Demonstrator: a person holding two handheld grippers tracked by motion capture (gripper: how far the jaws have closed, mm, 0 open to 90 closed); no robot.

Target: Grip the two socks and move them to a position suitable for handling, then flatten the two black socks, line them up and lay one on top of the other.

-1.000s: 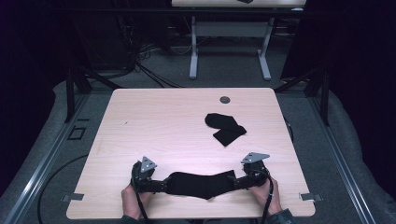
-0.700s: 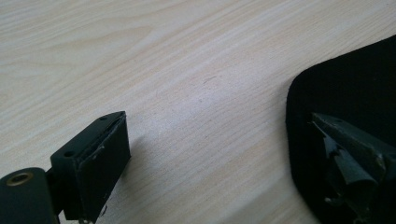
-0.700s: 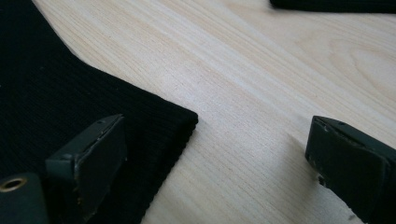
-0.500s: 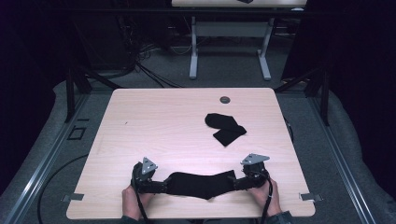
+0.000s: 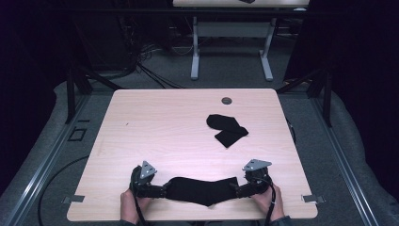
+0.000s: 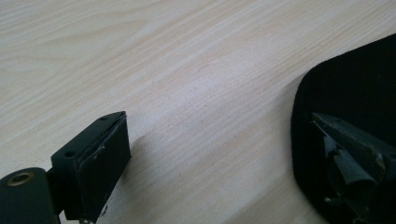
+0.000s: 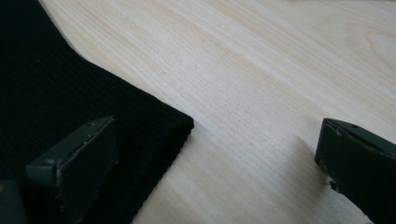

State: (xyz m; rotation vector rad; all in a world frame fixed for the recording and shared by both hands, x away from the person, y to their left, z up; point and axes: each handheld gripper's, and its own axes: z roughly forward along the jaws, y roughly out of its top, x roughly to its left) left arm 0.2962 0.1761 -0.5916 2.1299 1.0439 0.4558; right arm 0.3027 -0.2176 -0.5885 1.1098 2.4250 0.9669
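The flat sock [image 5: 202, 189] lay along the near edge of the table [image 5: 164, 122], stretched between the two tools. The left hand-held gripper [image 5: 157, 189] and the right hand-held gripper [image 5: 239, 189] both stood wide open, gripping nothing, each with one jaw over the cloth. A careless lift could have dragged the sock off the edge or rumpled it. The folded sock [image 5: 226, 129] farther back was too dark to read clearly.

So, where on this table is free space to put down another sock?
The left half of the table is bare, from the far edge to the left gripper. A bare strip also lies between the folded sock and the flat sock. The near edge is crowded by the flat sock and the right gripper.
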